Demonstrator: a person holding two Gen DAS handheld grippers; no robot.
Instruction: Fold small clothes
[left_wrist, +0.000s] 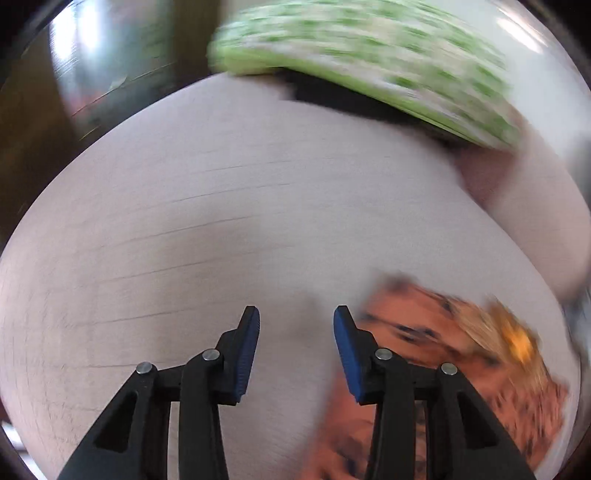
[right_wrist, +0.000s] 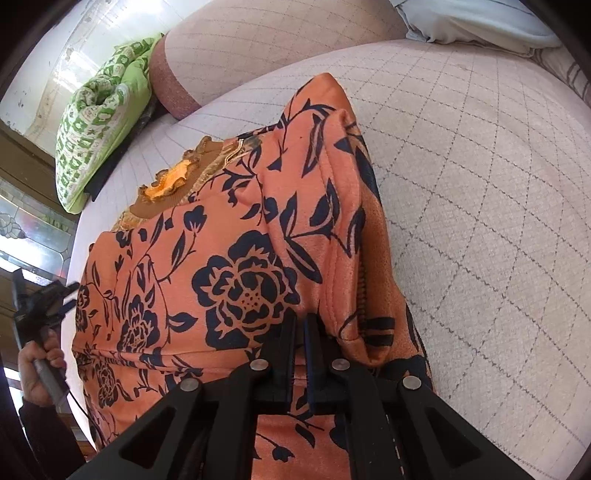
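Observation:
An orange garment with a dark floral print (right_wrist: 236, 273) lies on the pale quilted mattress (right_wrist: 480, 206), one side folded over toward the middle. It has a gold trimmed neckline (right_wrist: 173, 181). My right gripper (right_wrist: 301, 325) is shut on the garment's folded edge near the zipper. My left gripper (left_wrist: 296, 321) is open and empty, over bare mattress (left_wrist: 221, 221), with the garment (left_wrist: 461, 369) blurred just to its right. The left gripper also shows in the right wrist view (right_wrist: 55, 295), at the garment's far left, held in a hand.
A green and white patterned folded quilt (right_wrist: 96, 122) lies at the mattress's far corner, also seen blurred in the left wrist view (left_wrist: 369, 62). A pink bolster (right_wrist: 177, 92) lies beside it. White bedding (right_wrist: 472, 26) sits at the far right. A window (right_wrist: 33, 229) is to the left.

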